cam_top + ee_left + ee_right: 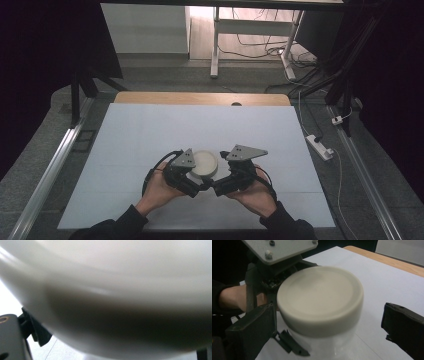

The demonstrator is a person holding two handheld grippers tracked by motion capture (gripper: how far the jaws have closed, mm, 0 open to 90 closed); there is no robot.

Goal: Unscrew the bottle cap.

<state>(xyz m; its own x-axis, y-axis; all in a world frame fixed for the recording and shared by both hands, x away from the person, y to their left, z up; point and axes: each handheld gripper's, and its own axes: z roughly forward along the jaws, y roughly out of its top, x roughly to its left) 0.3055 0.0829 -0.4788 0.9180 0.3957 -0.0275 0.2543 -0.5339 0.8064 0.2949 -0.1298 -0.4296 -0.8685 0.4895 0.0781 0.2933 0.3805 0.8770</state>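
Observation:
A white jar with a cream lid (205, 162) stands on the white table sheet (200, 125), a little in front of the middle. My left gripper (193, 171) comes at it from the left and is shut on the jar's body. In the left gripper view the jar's wall (120, 302) is pressed close between the jaws of the left gripper (107, 347). My right gripper (220, 169) comes from the right. In the right gripper view the lid (320, 298) sits between the wide jaws of the right gripper (327, 315), which is open, with a gap at the right jaw.
A wooden table edge (200, 98) runs along the far side of the sheet. Metal rails (55, 160) flank the table. A white power strip (320, 146) and cables lie on the floor at the right. Desk legs (215, 45) stand beyond the table.

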